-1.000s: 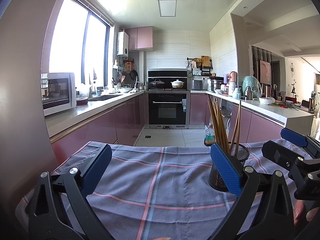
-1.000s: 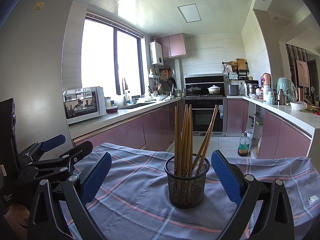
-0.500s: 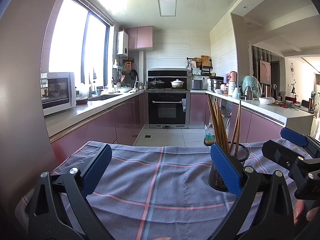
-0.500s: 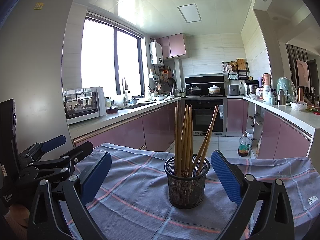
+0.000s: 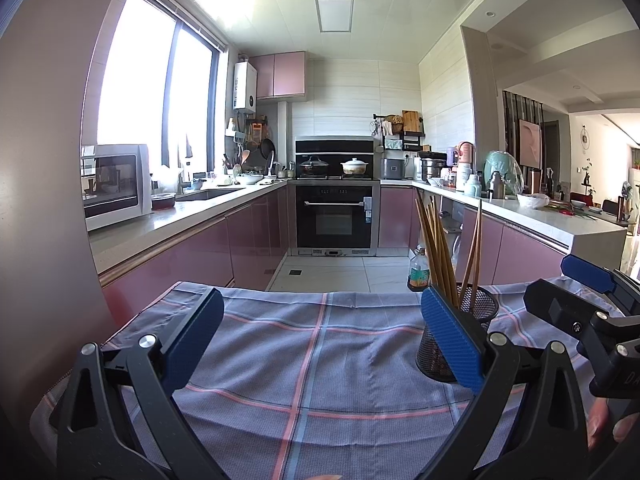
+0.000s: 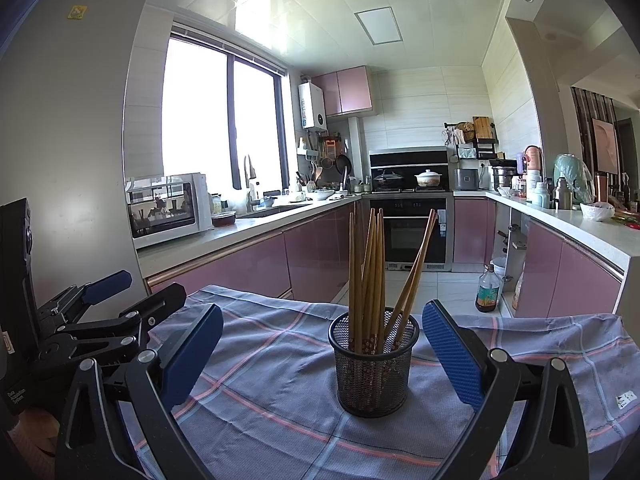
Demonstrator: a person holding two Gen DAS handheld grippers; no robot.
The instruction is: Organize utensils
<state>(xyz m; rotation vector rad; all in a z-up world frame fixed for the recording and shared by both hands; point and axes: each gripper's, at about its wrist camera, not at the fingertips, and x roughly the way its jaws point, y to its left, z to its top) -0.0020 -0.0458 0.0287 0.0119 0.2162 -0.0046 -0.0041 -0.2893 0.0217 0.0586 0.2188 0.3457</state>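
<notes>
Black wire mesh forms the round cup [image 5: 480, 320] that stands at the right of the left wrist view, on a grey-blue checked cloth with pink and pale blue stripes [image 5: 312, 344] spread over the table. Brown wooden chopsticks [image 5: 438, 252] stand upright in the cup, most bunched to its left side and a few leaning right. The left gripper [image 5: 320, 344] hovers low over the cloth with its blue-padded jaws spread wide and nothing between them; its right pad overlaps the cup's left edge in the picture, and whether they touch cannot be told. The right gripper [image 5: 576, 292], black with a blue pad, shows at the far right, just beyond the cup. Behind the table runs a kitchen with pink glossy cabinets [image 5: 248, 240], a black built-in oven [image 5: 334, 220] and a white microwave [image 5: 114, 184] on the left counter.

From the right wrist view, the mesh cup [image 6: 374, 364] sits on the checked cloth [image 6: 256, 344], between the two blue pads of the right gripper [image 6: 322, 354] in the picture and a little ahead of them. The jaws stand wide apart, clear of the cup on both sides, gripping nothing. The chopsticks [image 6: 370, 268] rise well above the rim, one pair tilted right. The left gripper [image 6: 120, 292] lies at the left edge, its fingers parted. A brown glass bottle [image 6: 488, 288] stands on the tiled floor beyond the table.
</notes>
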